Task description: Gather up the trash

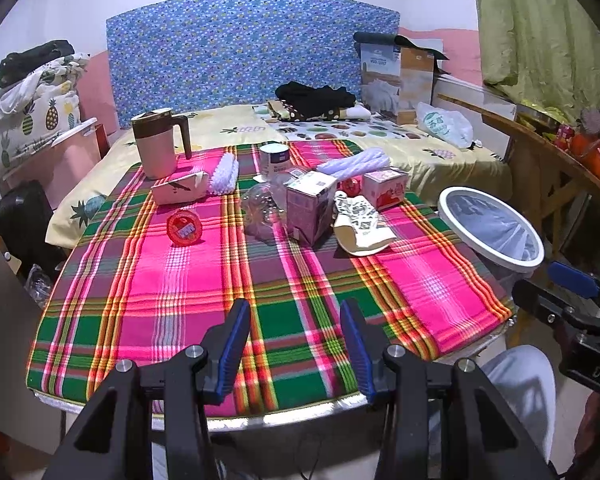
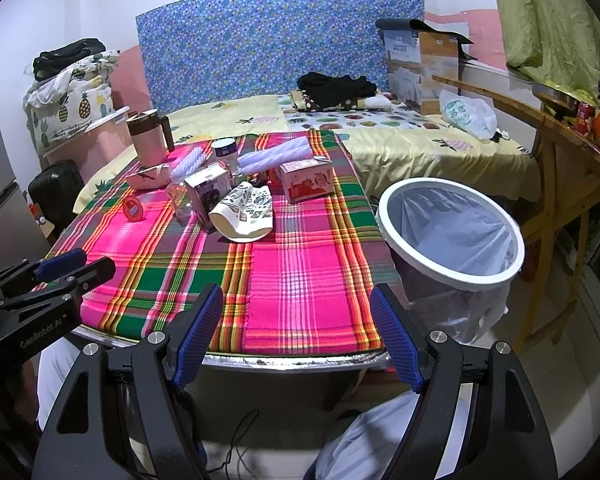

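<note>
both grippers point(image 1: 296, 344) point(image 2: 298, 334) gape empty; bin point(image 2: 452, 232) base hidden.

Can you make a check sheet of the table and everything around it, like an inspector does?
Surface: plaid cloth covers the table; its near half is bare.
Job's things: crushed paper cup, purple carton, pink carton, clear plastic bottle and round red tub lie at the far half. Trash bin, white-rimmed with a liner, stands past the table's right edge.
Clutter: pink jug, small tin.
Grippers: left gripper and right gripper open, holding nothing.
Cables: thin dark cord under the table.
Surroundings: bed behind, wooden table on the right.
</note>
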